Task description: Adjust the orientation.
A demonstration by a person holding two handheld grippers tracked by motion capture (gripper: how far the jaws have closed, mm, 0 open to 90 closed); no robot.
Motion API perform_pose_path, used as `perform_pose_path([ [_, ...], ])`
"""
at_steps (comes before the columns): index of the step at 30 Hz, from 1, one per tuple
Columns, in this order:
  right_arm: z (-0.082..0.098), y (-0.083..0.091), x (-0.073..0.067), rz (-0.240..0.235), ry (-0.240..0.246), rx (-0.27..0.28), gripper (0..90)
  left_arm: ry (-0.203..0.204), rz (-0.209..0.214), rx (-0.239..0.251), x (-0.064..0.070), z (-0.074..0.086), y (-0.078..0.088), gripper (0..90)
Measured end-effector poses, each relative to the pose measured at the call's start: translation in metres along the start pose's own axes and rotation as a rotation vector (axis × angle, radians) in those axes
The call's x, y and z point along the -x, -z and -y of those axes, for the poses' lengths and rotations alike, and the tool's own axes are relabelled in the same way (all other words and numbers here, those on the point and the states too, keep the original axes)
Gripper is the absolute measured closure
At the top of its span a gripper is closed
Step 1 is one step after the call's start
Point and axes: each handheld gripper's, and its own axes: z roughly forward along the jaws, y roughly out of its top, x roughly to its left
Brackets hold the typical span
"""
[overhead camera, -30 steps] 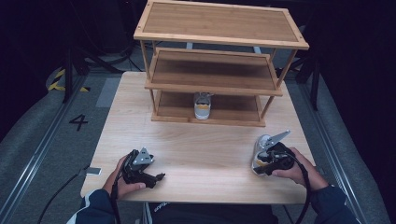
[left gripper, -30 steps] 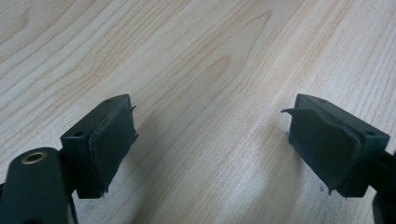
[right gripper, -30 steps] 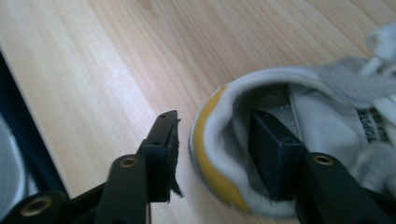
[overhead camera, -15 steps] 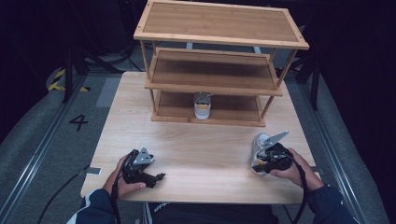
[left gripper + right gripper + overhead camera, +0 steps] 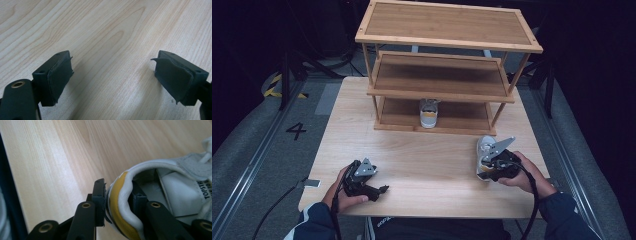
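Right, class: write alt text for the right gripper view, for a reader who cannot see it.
The right gripper has its two black jaws clamped on the heel rim of a white shoe with a yellow heel patch, one jaw outside and one inside the opening. The shoe lies on a light wooden table.

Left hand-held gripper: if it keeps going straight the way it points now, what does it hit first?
Probably the bare tabletop. The left hand-held gripper has its jaws open with nothing between them, and its own view shows wood grain ahead. In the high view it points across the table toward the right; depth is unclear.
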Motion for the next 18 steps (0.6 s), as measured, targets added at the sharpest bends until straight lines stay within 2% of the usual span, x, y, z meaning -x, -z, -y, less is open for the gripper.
perform_pose_path([
  [7, -0.029, -0.016, 0.014, -0.014, 0.117, -0.006, 72.0, 0.000, 0.000, 0.000, 0.000, 0.000, 0.000, 14.6],
  [9, -0.034, -0.019, 0.016, -0.020, 0.129, -0.010, 72.0, 0.000, 0.000, 0.000, 0.000, 0.000, 0.000, 14.6],
  [10, -0.044, -0.024, 0.019, -0.031, 0.155, -0.019, 71.8, 0.000, 0.001, 0.000, 0.000, 0.000, 0.000, 14.6],
  [14, -0.059, -0.031, 0.029, -0.030, 0.166, 0.006, 71.9, -0.002, -0.001, -0.004, 0.000, -0.001, -0.001, 14.3],
  [18, -0.072, -0.044, 0.038, -0.030, 0.199, 0.001, 71.9, -0.002, -0.001, -0.004, 0.000, -0.001, -0.001, 14.2],
])
